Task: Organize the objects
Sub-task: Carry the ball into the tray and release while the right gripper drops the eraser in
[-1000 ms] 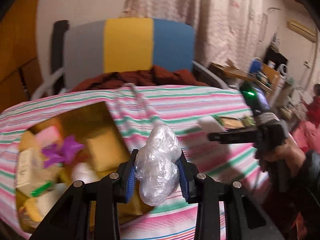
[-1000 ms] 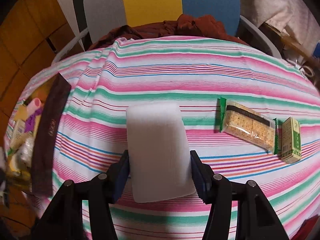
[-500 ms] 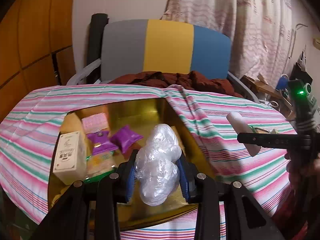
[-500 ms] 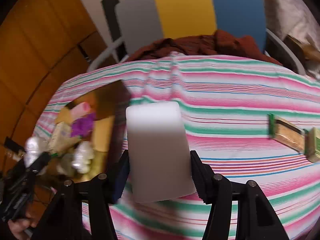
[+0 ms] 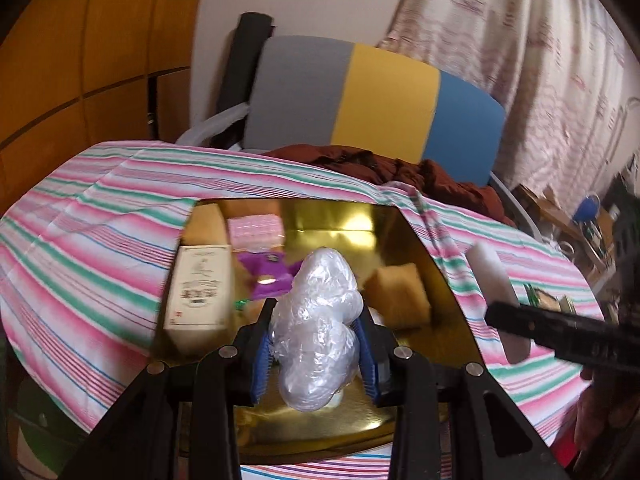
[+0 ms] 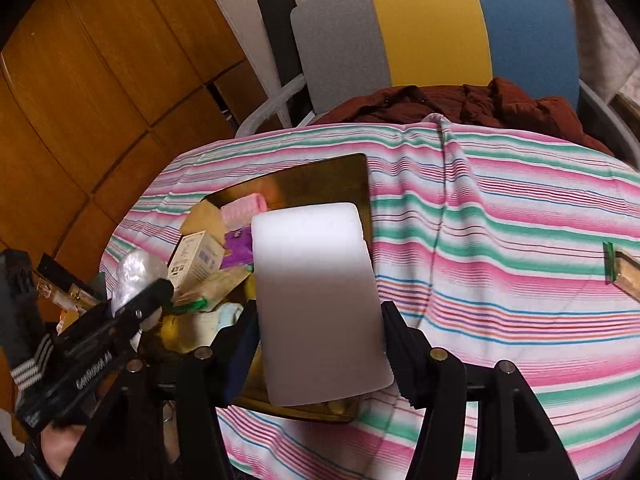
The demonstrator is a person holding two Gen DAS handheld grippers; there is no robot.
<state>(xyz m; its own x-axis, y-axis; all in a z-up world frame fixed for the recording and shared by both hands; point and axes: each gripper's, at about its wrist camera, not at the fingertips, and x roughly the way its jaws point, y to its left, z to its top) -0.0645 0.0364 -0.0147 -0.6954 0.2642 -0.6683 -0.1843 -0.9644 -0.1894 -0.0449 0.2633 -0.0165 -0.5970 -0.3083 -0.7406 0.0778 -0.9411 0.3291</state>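
Plastic-wrapped bundle: clamped upright in the left claw, held directly above the gold tray, judged ready for deposit. White foam block: gripped by the right claw, overhanging the tray's right edge beside it; crackers lie well off to the right on the striped desk.

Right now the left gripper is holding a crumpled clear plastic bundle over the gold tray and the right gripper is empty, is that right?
Not quite. The right gripper is not empty: it is shut on a white foam block, as the right wrist view shows. The left gripper does hold the clear plastic bundle over the gold tray.
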